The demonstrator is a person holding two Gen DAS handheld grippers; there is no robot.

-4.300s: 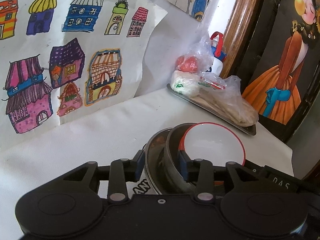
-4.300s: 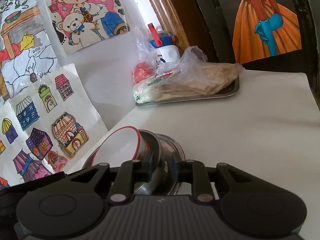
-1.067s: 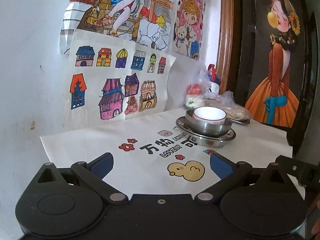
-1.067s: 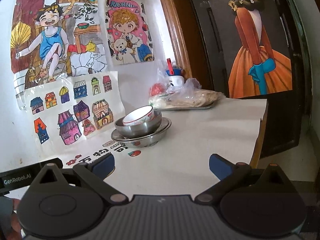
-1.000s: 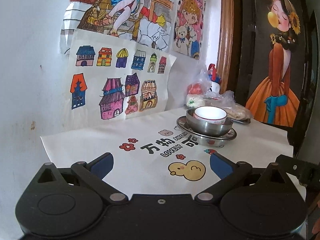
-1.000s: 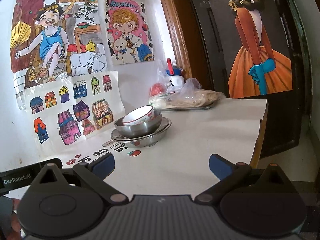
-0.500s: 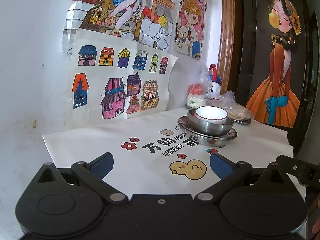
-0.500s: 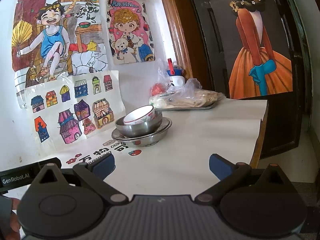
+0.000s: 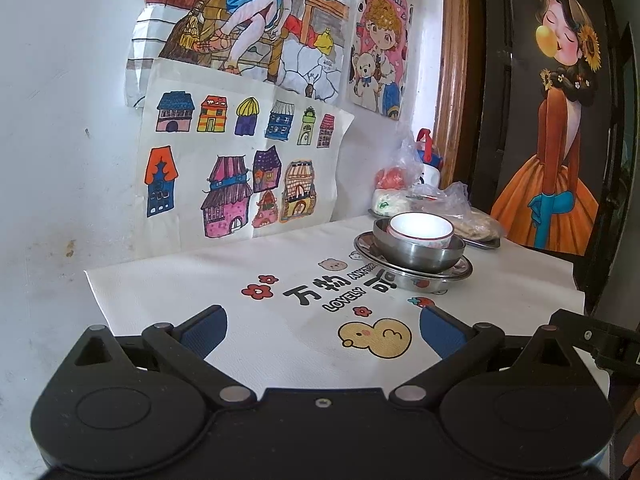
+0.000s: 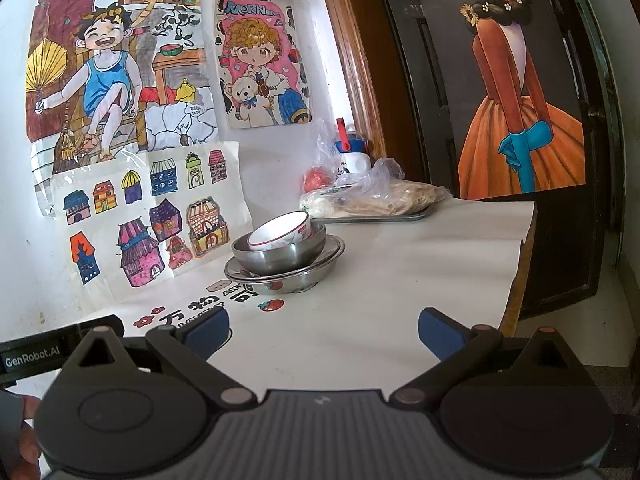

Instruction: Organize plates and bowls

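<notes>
Several drawings (image 10: pixel 120 64) hang above white printed tablecloth (image 9: pixel 280 344).

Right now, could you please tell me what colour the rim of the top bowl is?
Red, on a white bowl; the right wrist view shows it best.
</notes>
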